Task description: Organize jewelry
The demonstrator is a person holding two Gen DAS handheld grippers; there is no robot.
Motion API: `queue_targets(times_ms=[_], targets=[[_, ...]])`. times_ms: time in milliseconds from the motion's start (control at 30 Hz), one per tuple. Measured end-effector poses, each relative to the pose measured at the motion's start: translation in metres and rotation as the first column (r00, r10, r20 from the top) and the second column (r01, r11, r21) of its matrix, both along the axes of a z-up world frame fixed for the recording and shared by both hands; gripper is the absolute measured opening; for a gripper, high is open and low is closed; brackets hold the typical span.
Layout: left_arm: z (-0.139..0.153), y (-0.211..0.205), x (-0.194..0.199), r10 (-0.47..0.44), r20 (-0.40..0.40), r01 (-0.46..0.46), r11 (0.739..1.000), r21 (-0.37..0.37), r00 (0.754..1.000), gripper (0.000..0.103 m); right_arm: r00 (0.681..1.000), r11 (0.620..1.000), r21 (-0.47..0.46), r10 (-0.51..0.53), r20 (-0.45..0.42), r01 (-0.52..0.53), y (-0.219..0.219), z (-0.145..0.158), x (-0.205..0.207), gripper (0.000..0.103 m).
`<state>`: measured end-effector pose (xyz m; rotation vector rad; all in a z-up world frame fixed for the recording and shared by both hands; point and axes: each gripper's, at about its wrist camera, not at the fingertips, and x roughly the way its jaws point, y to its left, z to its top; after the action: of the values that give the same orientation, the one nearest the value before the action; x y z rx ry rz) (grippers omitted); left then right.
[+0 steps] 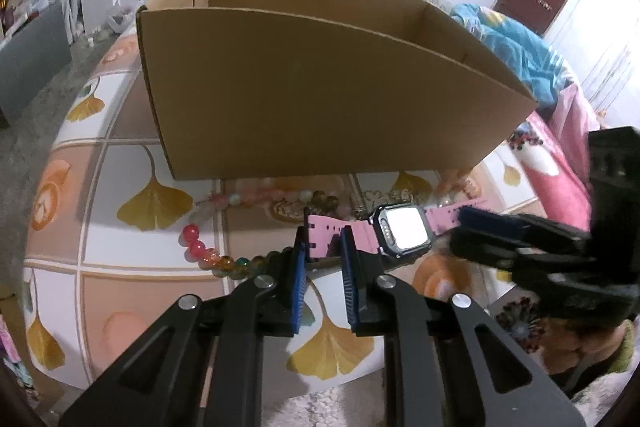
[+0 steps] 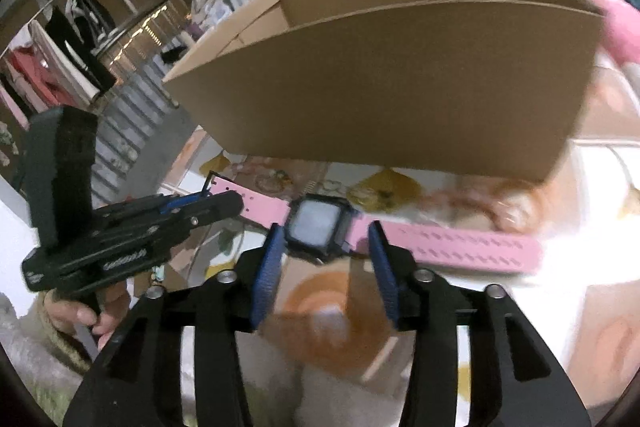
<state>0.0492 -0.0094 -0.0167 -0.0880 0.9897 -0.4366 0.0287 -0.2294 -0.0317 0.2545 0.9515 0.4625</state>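
Note:
A pink-strapped watch (image 1: 400, 231) with a black square case is held just above the patterned table (image 1: 120, 279), in front of an open cardboard box (image 1: 320, 99). My left gripper (image 1: 324, 251) is shut across one strap end, its blue pads pressing both edges. In the right wrist view the watch case (image 2: 316, 223) sits between the fingers of my right gripper (image 2: 326, 247), which is open with a gap on the right side. The left gripper (image 2: 224, 203) comes in from the left there. The right gripper (image 1: 460, 231) shows at the right of the left wrist view.
A string of coloured beads (image 1: 204, 253) and paler beads (image 1: 260, 195) lie on the table between the box and the watch. The box (image 2: 400, 87) stands close behind. Blue and pink bedding (image 1: 512, 43) is piled at the right. A hand (image 2: 92, 311) grips the left tool.

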Motion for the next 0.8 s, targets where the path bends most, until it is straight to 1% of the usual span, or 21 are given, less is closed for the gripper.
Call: queue_targets(times_ms=[133, 233, 333, 467, 567, 700, 767, 800], targets=[[-0.002, -0.003, 0.001, -0.008, 0.003, 0.007, 0.999, 0.040, 1.000, 0.015, 0.994, 0.993, -0.028, -0.112, 0.004, 0.112, -0.036, 0.003, -0.014, 0.050], [-0.004, -0.004, 0.001, -0.006, -0.001, 0.007, 0.998, 0.061, 1.000, 0.015, 0.979, 0.979, -0.021, -0.201, -0.011, 0.201, -0.061, -0.001, -0.013, 0.050], [-0.004, -0.007, 0.000, -0.006, 0.003, 0.006, 0.997, 0.081, 1.000, 0.015, 0.968, 0.968, -0.007, -0.251, -0.025, 0.251, -0.073, -0.007, -0.008, 0.050], [-0.003, -0.010, -0.001, -0.010, 0.012, 0.009, 0.995, 0.104, 1.000, 0.016, 0.958, 0.960, -0.013, -0.279, -0.059, 0.279, -0.079, -0.018, 0.001, 0.050], [-0.003, -0.013, -0.001, -0.011, 0.010, 0.010, 0.994, 0.108, 1.000, 0.016, 0.960, 0.962, 0.001, -0.273, -0.058, 0.274, -0.081, -0.019, 0.006, 0.050], [-0.003, -0.015, -0.001, -0.011, 0.015, 0.009, 0.992, 0.123, 1.000, 0.016, 0.963, 0.963, 0.076, -0.253, -0.089, 0.260, -0.085, -0.020, 0.008, 0.051], [-0.003, -0.015, 0.000, -0.008, 0.012, 0.007, 0.993, 0.121, 1.000, 0.016, 0.961, 0.957, 0.111, -0.256, -0.104, 0.267, -0.088, -0.021, 0.006, 0.052], [-0.003, -0.015, 0.000, -0.007, 0.011, 0.006, 0.993, 0.121, 1.000, 0.016, 0.959, 0.951, 0.143, -0.260, -0.115, 0.275, -0.091, -0.021, 0.005, 0.052]])
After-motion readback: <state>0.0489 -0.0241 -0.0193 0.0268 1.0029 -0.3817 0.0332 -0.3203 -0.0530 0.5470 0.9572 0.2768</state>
